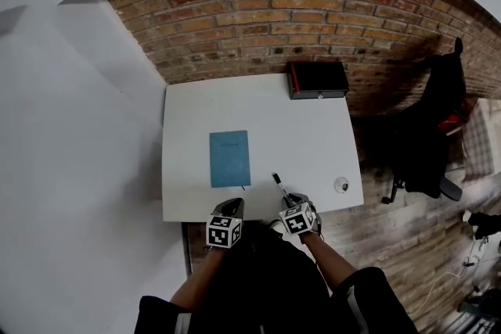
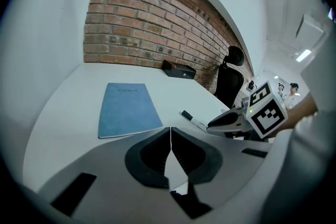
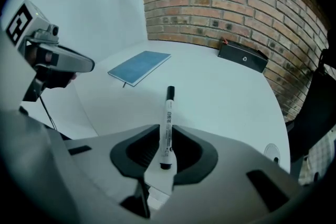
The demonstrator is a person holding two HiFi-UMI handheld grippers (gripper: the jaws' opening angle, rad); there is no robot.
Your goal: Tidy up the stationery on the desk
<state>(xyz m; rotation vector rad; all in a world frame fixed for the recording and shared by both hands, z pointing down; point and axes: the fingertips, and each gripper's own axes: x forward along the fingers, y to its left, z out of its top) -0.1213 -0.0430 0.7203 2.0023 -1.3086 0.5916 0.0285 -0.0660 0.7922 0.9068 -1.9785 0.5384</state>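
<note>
Scanning from the left: the left tool [image 1: 232, 204] hangs at the near edge of the smooth white counter [image 1: 313, 137]. Its dark ribbed pads are pressed together with nothing between them [image 2: 170, 136].

Ahead of it, well clear, a thin blue rectangular notebook with a matte soft cover [image 1: 229, 158] lies flat. Its long axis runs away from the person.

Right of the notebook is a slim marker with a white plastic barrel and black cap [image 1: 277, 184]. It is the task's thing in hand: the right tool [image 1: 290, 202] is closed on the rear of the barrel [image 3: 167, 128]. The marker's long axis runs on from the tool's own line, with the cap forward and slanted a little toward the notebook. Whether the cap end rests on the counter or rides just above it, I cannot tell.

Further right, a small pale round disc [image 1: 341, 184] sits near the counter's right edge.

At the far right corner, against the brick wall, is a black rectangular hard-shelled case with a red edge [image 1: 317, 78].

Judgement: the right tool has the marker, and either resting place, notebook side or case, lies forward of it. The grip so far back leaves a long lever, so the smooth barrel may swivel.
</note>
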